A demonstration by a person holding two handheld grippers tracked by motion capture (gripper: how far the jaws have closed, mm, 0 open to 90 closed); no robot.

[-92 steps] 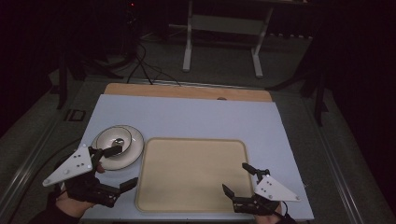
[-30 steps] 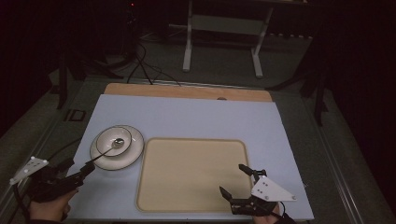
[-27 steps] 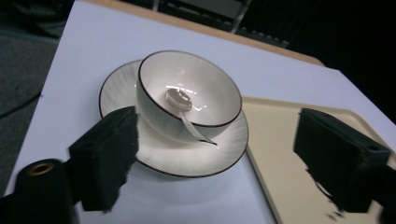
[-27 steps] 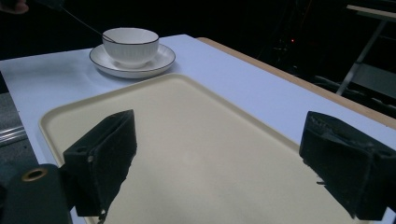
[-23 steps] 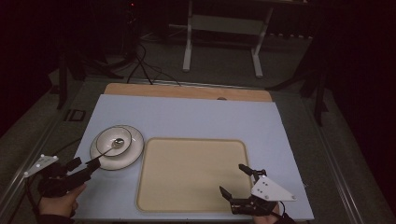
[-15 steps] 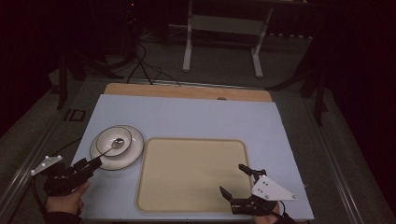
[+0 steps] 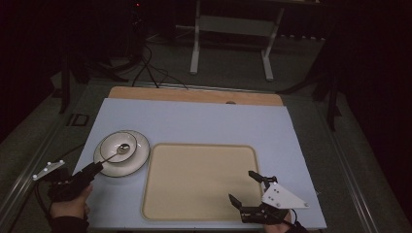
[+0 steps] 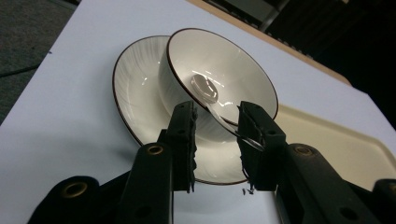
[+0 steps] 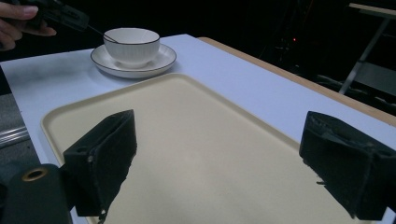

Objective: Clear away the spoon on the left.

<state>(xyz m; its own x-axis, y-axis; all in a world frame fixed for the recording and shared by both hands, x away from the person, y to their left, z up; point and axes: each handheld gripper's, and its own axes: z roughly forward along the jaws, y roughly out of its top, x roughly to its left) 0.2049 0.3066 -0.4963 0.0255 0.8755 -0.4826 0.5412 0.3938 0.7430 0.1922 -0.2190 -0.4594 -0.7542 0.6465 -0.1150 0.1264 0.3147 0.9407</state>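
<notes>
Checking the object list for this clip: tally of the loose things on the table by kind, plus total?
Bowl: 1
Saucer: 1
Spoon: 1
Tray: 1
Total: 4

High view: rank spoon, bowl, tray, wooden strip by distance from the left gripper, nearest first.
From the left gripper:
1. Spoon: its handle reaches the jaws.
2. Bowl: just beyond, on the saucer.
3. Tray: to the right, at mid-table.
4. Wooden strip: along the table's far edge.
</notes>
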